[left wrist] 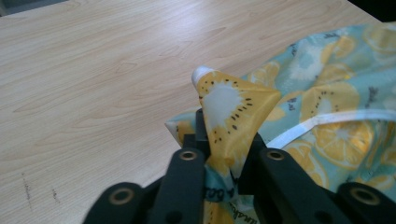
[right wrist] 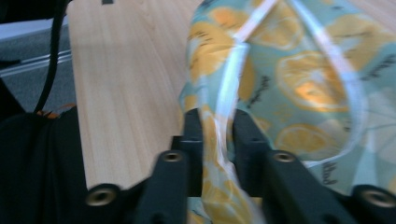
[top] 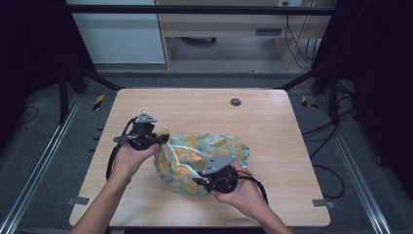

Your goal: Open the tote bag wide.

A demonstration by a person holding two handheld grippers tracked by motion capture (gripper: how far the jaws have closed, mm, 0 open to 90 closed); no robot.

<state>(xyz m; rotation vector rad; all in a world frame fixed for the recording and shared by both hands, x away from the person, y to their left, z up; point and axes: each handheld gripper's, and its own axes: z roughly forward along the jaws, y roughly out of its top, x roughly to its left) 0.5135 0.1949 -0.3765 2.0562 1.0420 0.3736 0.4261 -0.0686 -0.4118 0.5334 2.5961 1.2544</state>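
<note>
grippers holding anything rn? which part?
Both grip the fruit-print cloth. Left gripper pinches a pointed corner at its edge; right gripper clamps a fold along the white-trimmed edge.

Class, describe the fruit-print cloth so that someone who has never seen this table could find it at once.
Start with the pale wooden table and look to its near middle, between the person's two hands. The crumpled fruit-print cloth lies there, pale teal with orange citrus slices and white edging. It is the one soft, colourful thing there, pinched at one end by the left claw and at the other by the right claw.
</note>
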